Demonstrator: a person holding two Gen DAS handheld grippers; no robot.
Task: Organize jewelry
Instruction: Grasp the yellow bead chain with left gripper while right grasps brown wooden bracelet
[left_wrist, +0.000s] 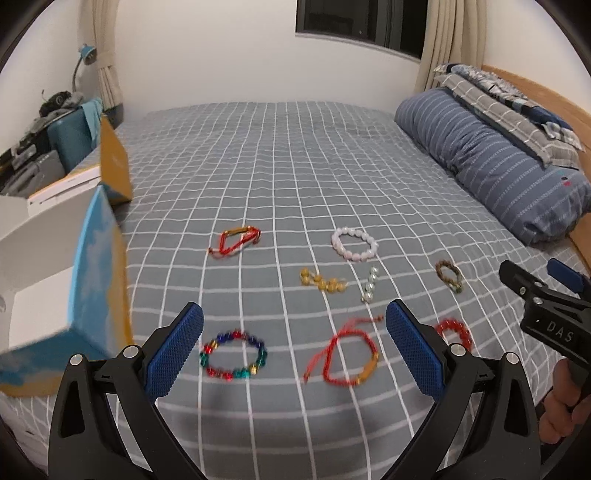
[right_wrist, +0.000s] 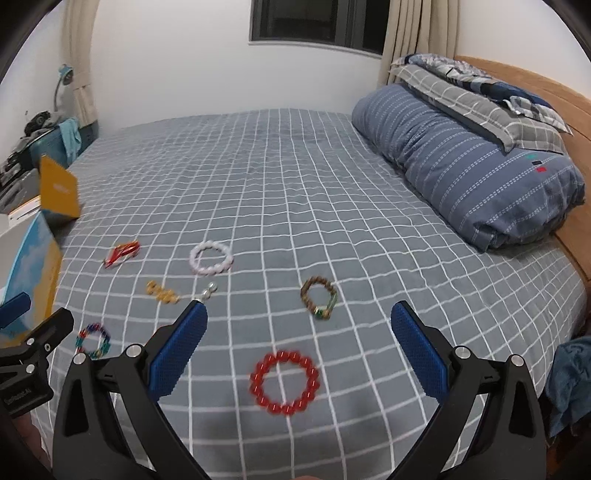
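Note:
Several bracelets lie on the grey checked bed (left_wrist: 280, 166). In the left wrist view: a multicoloured bead bracelet (left_wrist: 233, 355), a red cord bracelet (left_wrist: 351, 360), a red bead bracelet (left_wrist: 455, 332), yellow beads (left_wrist: 322, 281), silver beads (left_wrist: 370, 285), a white bead bracelet (left_wrist: 354, 243), a brown bead bracelet (left_wrist: 449, 275) and a far red cord bracelet (left_wrist: 238, 240). My left gripper (left_wrist: 294, 345) is open above the near ones. My right gripper (right_wrist: 299, 345) is open above the red bead bracelet (right_wrist: 284, 382); the brown bracelet (right_wrist: 319, 301) lies beyond it.
An open blue and yellow box (left_wrist: 92, 280) stands at the bed's left edge, also in the right wrist view (right_wrist: 40, 258). A folded blue duvet (right_wrist: 469, 170) and pillows (right_wrist: 484, 96) lie by the wooden headboard (right_wrist: 535, 88) on the right. A cluttered desk (left_wrist: 33, 147) is far left.

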